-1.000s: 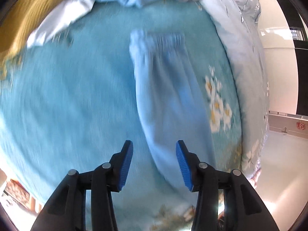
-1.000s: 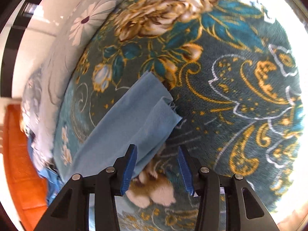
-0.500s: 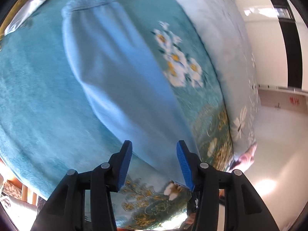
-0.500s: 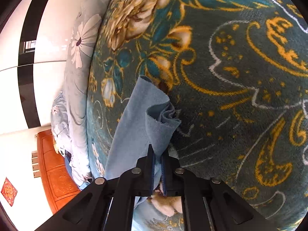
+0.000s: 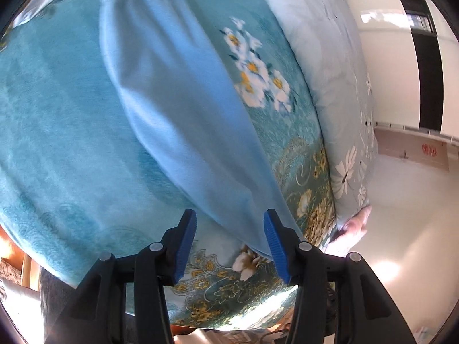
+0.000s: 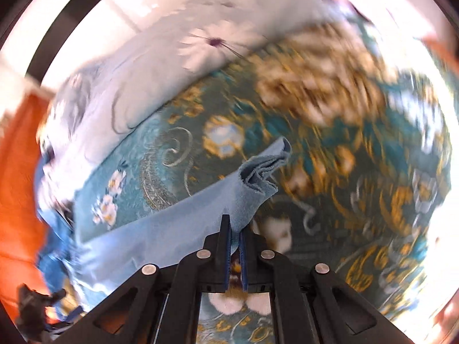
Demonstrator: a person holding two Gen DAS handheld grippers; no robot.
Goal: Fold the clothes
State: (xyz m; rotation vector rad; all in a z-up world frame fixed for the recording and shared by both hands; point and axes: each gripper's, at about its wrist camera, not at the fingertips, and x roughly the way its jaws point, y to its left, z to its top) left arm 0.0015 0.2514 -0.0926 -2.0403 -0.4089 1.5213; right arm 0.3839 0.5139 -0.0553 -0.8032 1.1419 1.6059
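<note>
Light blue trousers (image 5: 178,106) lie stretched along a teal flowered blanket (image 5: 57,132), waistband at the far end and leg running toward me. My left gripper (image 5: 231,246) is open, its blue pads either side of the leg's lower part, close above it. In the right wrist view the trouser leg end (image 6: 258,177) is lifted and bunched, and my right gripper (image 6: 235,246) is shut on its cuff. The rest of the trousers (image 6: 160,229) trails off to the left over the blanket (image 6: 358,172).
A pale grey flowered quilt (image 5: 338,86) lies along the blanket's right side, seen also as a quilt (image 6: 149,66) in the right wrist view. A hand (image 5: 355,223) shows at the bed's edge. Other blue clothes (image 6: 57,246) lie at the left. White floor (image 5: 401,229) is beyond.
My right gripper closed on the trouser cuff a second ago and has since lifted and swung it. My left gripper has travelled down the leg toward the cuff end, staying open.
</note>
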